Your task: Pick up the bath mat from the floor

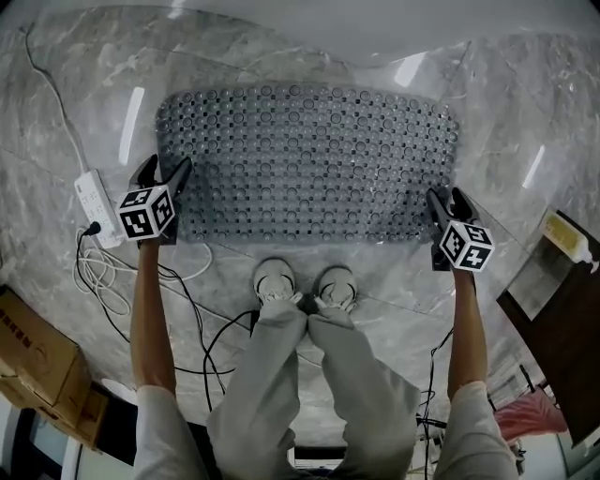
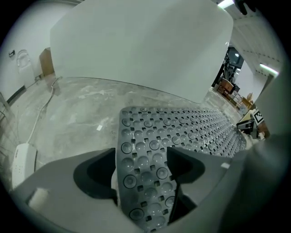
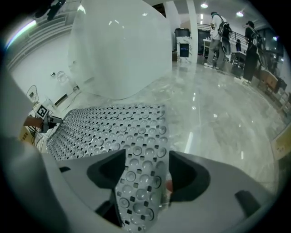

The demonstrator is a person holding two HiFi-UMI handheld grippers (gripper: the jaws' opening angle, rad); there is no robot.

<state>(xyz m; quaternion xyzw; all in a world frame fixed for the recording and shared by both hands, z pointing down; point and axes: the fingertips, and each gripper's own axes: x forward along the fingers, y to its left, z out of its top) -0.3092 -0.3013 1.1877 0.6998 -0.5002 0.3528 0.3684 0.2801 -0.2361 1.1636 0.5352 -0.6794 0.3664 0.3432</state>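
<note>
Grey marble floor [image 1: 84, 122] fills the head view, with a large white tub [image 1: 309, 28] standing on it along the far side. Just in front of the tub lies the bath mat [image 1: 309, 164], a grey rubber sheet studded with round suction cups and small square holes, spread flat with its long edge facing the person. The person stands at the mat's near edge, pale trousers [image 1: 309, 394] and two light shoes [image 1: 275, 279] just short of it, both bare forearms stretched down to the mat's two near corners. The left gripper [image 1: 167, 169] sits at the left corner and the right gripper [image 1: 446, 199] at the right corner. In each gripper view the jaws stand wide apart with a strip of the mat's corner running between them, and the pads are not pressing on it, so the mat is not clamped by either. To the left a white power strip [image 1: 97, 206] lies on the floor, with loose cables [image 1: 103, 277] looped beside it and a cardboard box [image 1: 33, 352] nearer the person.
</note>
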